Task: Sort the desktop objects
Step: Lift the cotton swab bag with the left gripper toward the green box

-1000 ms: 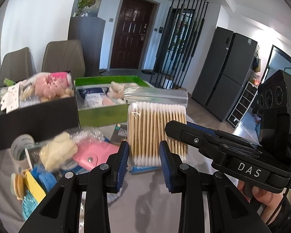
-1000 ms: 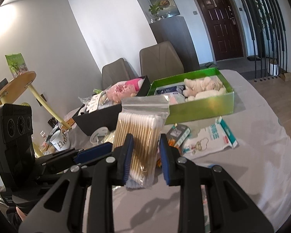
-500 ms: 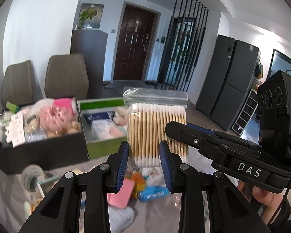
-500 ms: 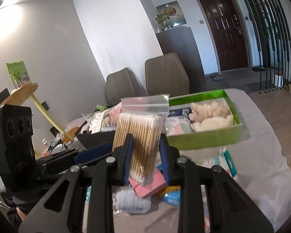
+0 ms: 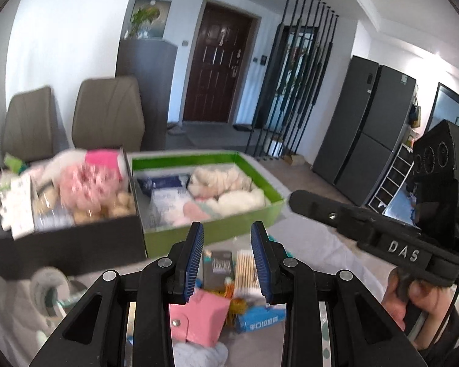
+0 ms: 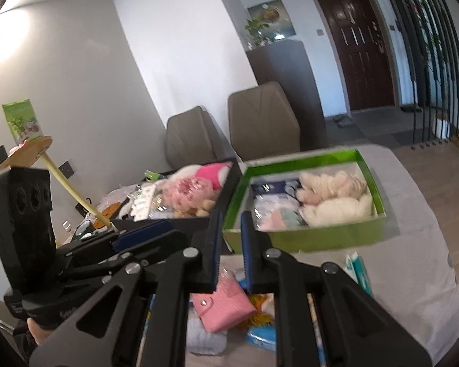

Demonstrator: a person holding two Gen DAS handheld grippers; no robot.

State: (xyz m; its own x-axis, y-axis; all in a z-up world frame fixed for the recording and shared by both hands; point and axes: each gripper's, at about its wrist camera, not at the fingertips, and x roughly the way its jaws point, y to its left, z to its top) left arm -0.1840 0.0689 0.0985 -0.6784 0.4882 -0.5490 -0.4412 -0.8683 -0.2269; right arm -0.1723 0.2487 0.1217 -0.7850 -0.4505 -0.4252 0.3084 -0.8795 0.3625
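The bag of cotton swabs (image 5: pixel 245 269) lies on the table in the loose pile, below my left gripper (image 5: pixel 227 263), which is open and empty above it. My right gripper (image 6: pixel 232 249) is also open and empty, with a narrow gap, and hangs in front of the green box (image 6: pixel 306 240). The green box (image 5: pixel 211 231) holds white plush toys and packets. The black box (image 5: pixel 61 244) to its left holds pink and white soft items. A pink pouch (image 5: pixel 203 321) lies in the pile and also shows in the right wrist view (image 6: pixel 222 305).
The pile also holds a blue packet (image 5: pixel 260 319), a dark small box (image 5: pixel 218 264) and a grey fluffy item (image 5: pixel 199 354). A tape roll (image 5: pixel 49 287) lies at the left. A teal-white packet (image 6: pixel 358 272) lies at the right. Two chairs (image 6: pixel 260 122) stand behind the table.
The cotton swab bag, held up between both grippers before, has left them and now lies in the pile on the table. Both grippers have opened and risen.
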